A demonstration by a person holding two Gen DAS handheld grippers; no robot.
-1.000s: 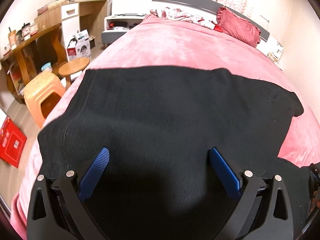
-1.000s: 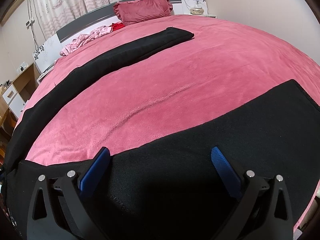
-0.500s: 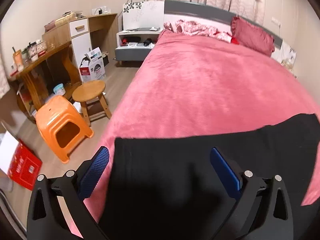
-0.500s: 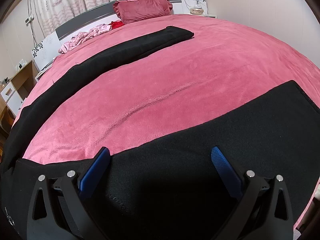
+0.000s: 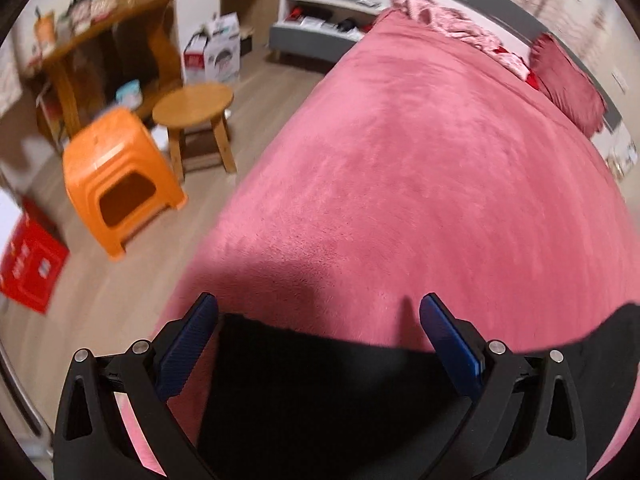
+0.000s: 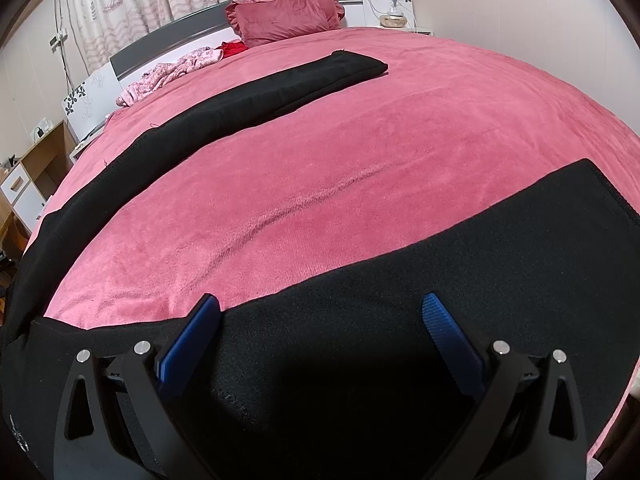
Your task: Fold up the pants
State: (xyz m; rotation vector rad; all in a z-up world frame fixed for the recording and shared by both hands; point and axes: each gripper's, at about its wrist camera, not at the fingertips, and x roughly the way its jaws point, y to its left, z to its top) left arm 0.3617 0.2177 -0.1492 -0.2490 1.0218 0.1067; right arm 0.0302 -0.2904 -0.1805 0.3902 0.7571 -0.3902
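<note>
Black pants (image 6: pixel 360 320) lie spread flat on a pink bed (image 6: pixel 360 160). One leg (image 6: pixel 260 96) runs away toward the pillow. The other leg crosses the near foreground under my right gripper (image 6: pixel 320 312), which is open with nothing between its blue pads (image 6: pixel 192 340). In the left wrist view only the waist end of the pants (image 5: pixel 320 392) shows, at the bottom of the frame near the bed's left edge. My left gripper (image 5: pixel 318 314) hangs open over that end, its pads (image 5: pixel 448 340) apart and holding nothing.
Left of the bed stand an orange plastic stool (image 5: pixel 120 184), a round wooden stool (image 5: pixel 194 106), a wooden desk (image 5: pixel 92 36) and a red box (image 5: pixel 28 268) on the floor. A red pillow (image 6: pixel 284 18) and crumpled pink cloth (image 6: pixel 172 74) lie at the headboard.
The left gripper has pulled back and swung left, from over the middle of the pants to their end at the bed's edge. The right gripper has barely moved.
</note>
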